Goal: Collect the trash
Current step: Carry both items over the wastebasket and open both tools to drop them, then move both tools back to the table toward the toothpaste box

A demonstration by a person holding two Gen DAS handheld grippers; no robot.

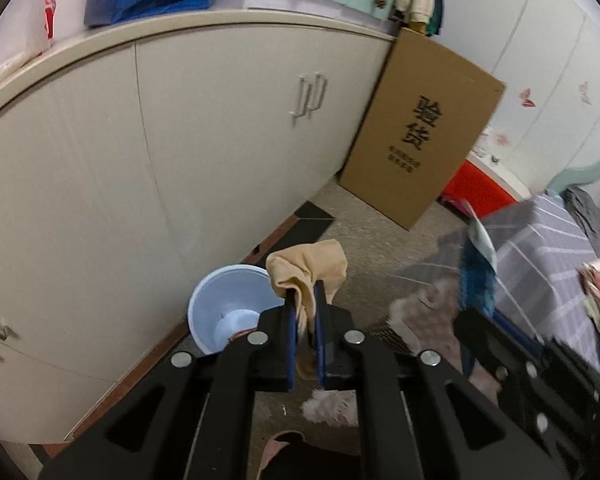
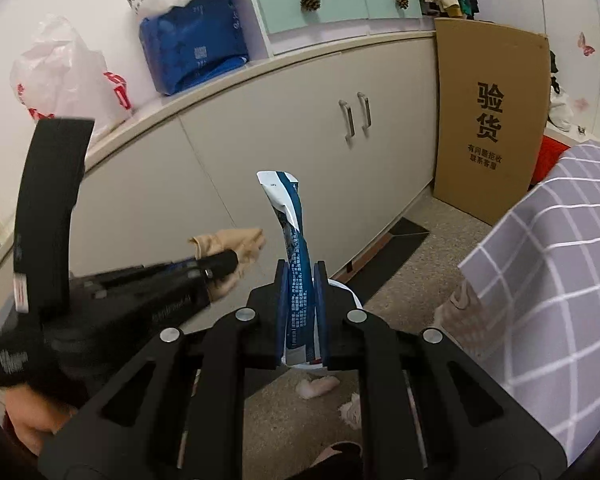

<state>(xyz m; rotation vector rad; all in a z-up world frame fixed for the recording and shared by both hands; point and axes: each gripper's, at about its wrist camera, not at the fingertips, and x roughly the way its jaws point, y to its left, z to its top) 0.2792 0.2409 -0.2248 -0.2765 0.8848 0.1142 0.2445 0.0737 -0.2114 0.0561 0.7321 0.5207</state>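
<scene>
My left gripper point(image 1: 305, 292) is shut on a crumpled beige piece of trash point(image 1: 306, 266), held just right of and above a pale blue bin point(image 1: 224, 300) that stands on the floor by the cabinet. My right gripper point(image 2: 302, 270) is shut on a long blue and white wrapper point(image 2: 294, 232) that sticks up between its pads. In the right wrist view the left gripper point(image 2: 230, 262) comes in from the left with the beige trash point(image 2: 232, 242) in it. In the left wrist view the right gripper's wrapper point(image 1: 478, 272) shows blurred at the right. The bin is almost hidden behind my right gripper.
A long white cabinet point(image 1: 180, 152) runs along the left. A cardboard box point(image 1: 420, 132) leans at its far end. A bed with a grey checked cover point(image 2: 548, 280) fills the right side. Pink fluffy slippers point(image 1: 332, 406) lie on the speckled floor. Bags point(image 2: 196, 52) sit on the cabinet top.
</scene>
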